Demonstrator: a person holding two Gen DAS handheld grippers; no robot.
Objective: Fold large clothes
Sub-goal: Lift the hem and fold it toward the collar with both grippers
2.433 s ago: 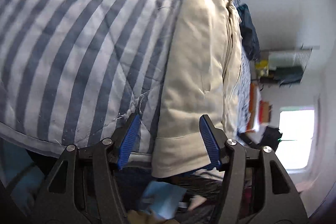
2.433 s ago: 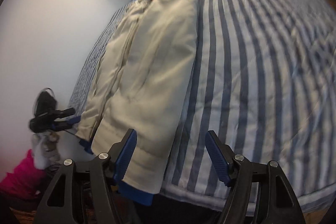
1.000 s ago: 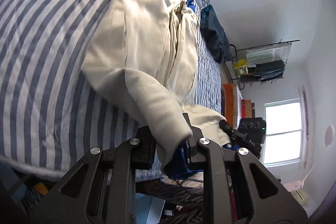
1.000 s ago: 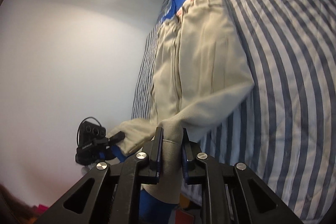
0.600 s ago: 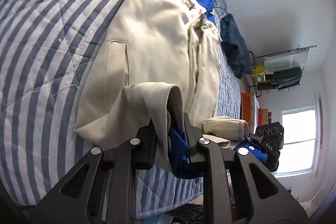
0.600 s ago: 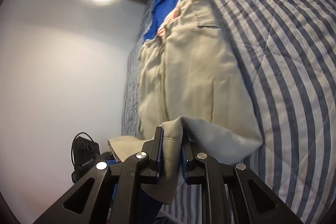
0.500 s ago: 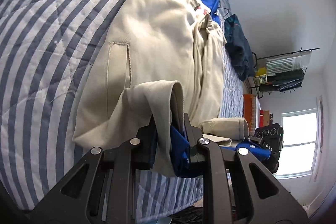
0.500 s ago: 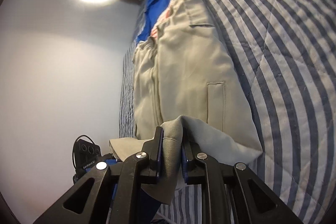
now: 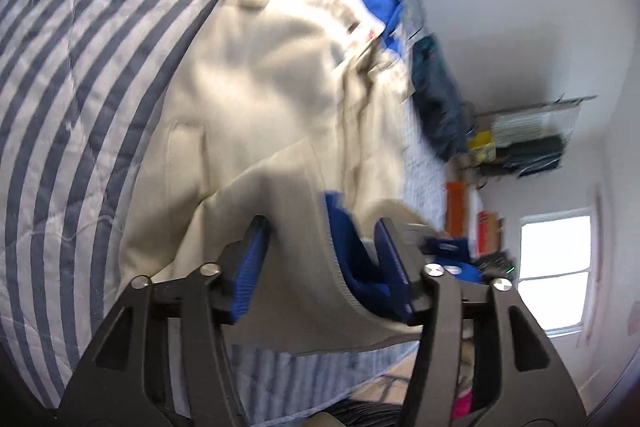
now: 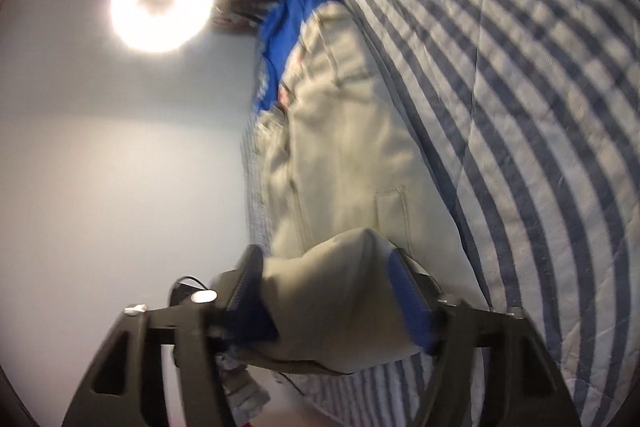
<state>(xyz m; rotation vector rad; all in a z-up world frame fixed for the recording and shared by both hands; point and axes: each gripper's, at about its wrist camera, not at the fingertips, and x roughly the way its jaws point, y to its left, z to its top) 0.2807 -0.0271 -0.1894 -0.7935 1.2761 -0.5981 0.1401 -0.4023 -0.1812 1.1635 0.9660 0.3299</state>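
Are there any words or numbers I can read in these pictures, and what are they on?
None can be read.
Red and white tag on the beige jacket near its collar: too blurred.
Boxes on the wire shelf: too small and blurred.
Striped quilt: no writing on it.

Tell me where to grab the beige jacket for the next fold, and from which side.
Judging by how it lies, take the beige jacket at its near hem edge, one corner per gripper, coming in from the foot of the striped quilt. The cuffs now lie folded over that hem, and both jaws are opening around them, so a pinch there lifts all layers together.
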